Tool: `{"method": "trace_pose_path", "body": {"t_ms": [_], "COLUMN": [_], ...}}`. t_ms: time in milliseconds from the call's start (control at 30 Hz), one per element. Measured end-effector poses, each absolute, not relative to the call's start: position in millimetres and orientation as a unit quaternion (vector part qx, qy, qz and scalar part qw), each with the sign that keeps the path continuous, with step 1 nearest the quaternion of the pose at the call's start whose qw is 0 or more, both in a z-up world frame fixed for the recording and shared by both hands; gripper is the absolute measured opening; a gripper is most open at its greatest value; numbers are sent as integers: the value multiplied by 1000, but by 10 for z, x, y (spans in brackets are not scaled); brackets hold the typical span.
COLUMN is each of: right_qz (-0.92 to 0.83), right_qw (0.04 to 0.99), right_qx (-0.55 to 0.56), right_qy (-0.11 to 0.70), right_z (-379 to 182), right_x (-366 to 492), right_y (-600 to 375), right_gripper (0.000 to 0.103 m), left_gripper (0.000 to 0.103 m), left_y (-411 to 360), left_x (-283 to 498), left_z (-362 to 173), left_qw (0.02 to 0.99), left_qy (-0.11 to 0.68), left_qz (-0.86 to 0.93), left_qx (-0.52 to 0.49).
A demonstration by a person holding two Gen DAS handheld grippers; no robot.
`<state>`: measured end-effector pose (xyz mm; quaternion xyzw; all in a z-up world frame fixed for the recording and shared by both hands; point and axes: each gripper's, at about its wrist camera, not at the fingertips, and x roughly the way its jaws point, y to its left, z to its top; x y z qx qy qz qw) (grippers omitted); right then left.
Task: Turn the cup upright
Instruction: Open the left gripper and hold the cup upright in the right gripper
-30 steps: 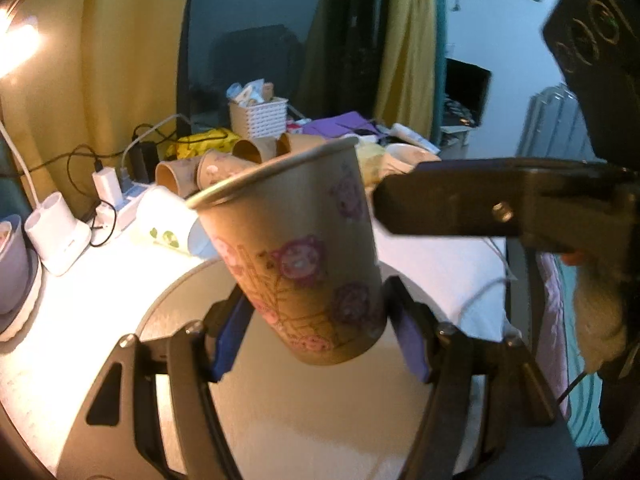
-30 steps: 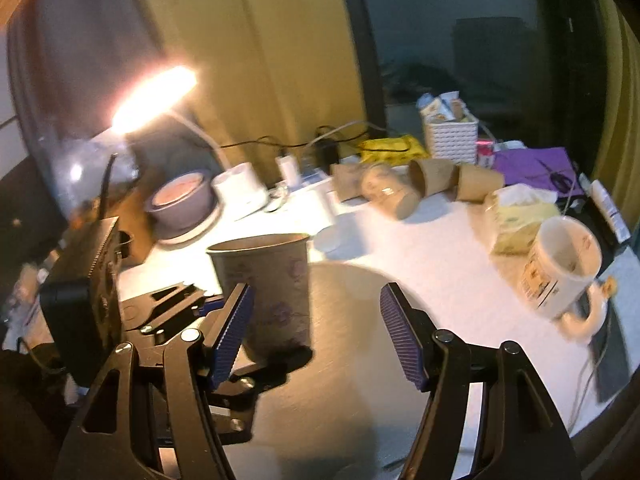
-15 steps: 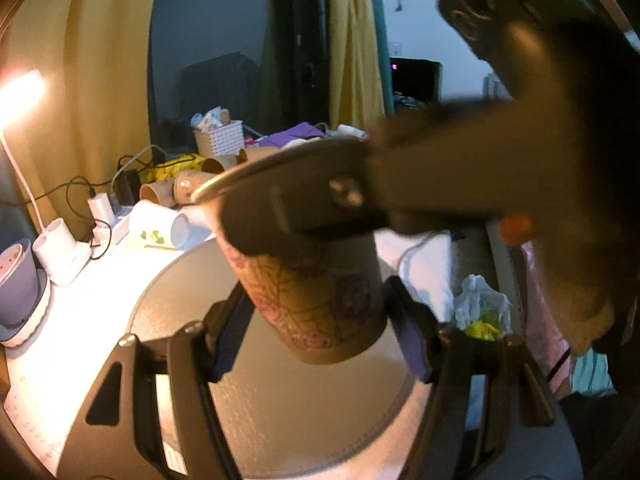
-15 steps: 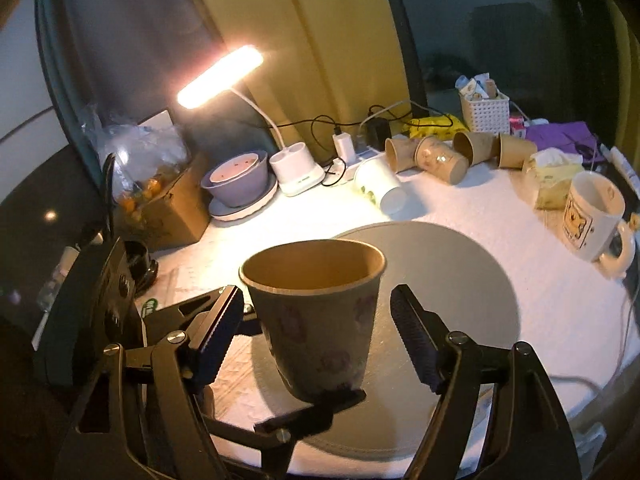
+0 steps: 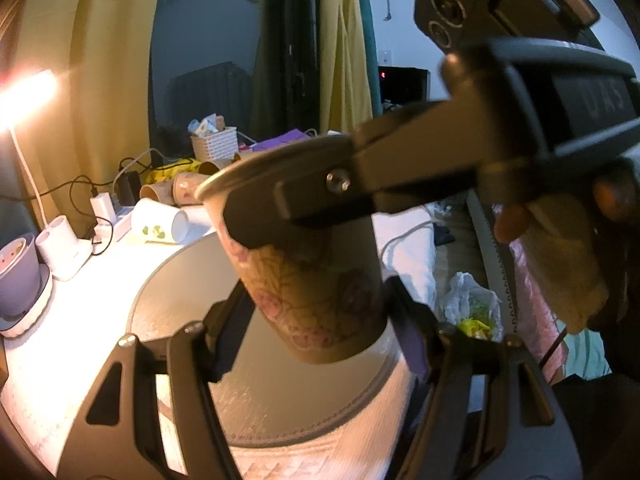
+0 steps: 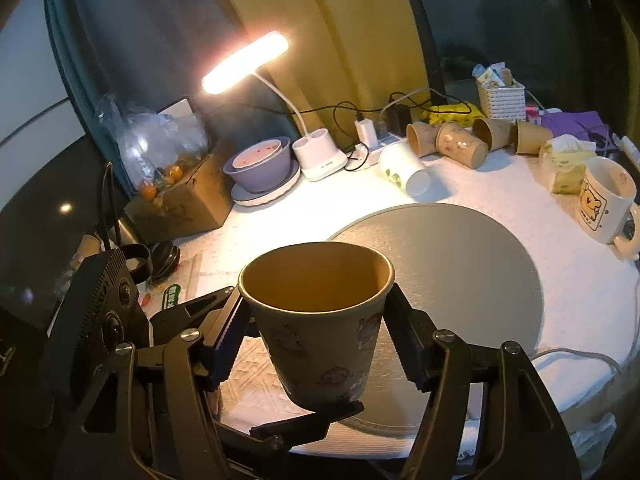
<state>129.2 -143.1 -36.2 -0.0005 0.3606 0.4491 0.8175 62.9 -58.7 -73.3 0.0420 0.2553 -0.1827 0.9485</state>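
Observation:
A brown paper cup [image 5: 320,304] with pink cartoon prints is held mouth-up, a little tilted, above the grey round mat [image 5: 200,280]. My left gripper [image 5: 316,340] is shut on its lower part. My right gripper [image 6: 316,344] has closed on the cup [image 6: 320,344] higher up; its fingers [image 6: 408,344] touch both sides. In the left wrist view one right finger [image 5: 320,196] crosses the cup near its rim. In the right wrist view a left finger [image 6: 304,420] shows under the cup's base.
At the back of the white-covered table [image 6: 580,280] lie several paper cups [image 6: 460,144] and a white cup [image 6: 404,168] on their sides. A bear mug [image 6: 604,204], a tissue pack [image 6: 564,164], a lit desk lamp [image 6: 248,60], a purple bowl [image 6: 260,164] and a cardboard box [image 6: 184,200] stand around.
My right gripper has come in around the cup and closed on it. The cup stays mouth-up in my left gripper, and both have shifted toward the mat's near edge.

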Motion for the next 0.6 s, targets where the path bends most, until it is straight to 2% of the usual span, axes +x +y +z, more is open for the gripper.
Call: {"method": "trace_pose_path", "body": {"t_ms": [367, 500, 600], "right_qz": [457, 453, 450], "right_qw": [809, 808, 809], "right_qx": [-5, -3, -2], "right_qy": [370, 376, 378], "right_z": [-434, -493, -522], "right_x": [1359, 1445, 1517], "right_y": [-1318, -1284, -1255], "right_gripper": [68, 67, 67], "left_gripper": [69, 81, 81], "left_y": [-467, -456, -400], "left_x": [692, 698, 708], "left_z": [-810, -852, -874], "left_qw": [942, 938, 935], "left_qy": [277, 290, 299], "left_qz": [-187, -192, -190], "left_qx": [18, 8, -5]}}
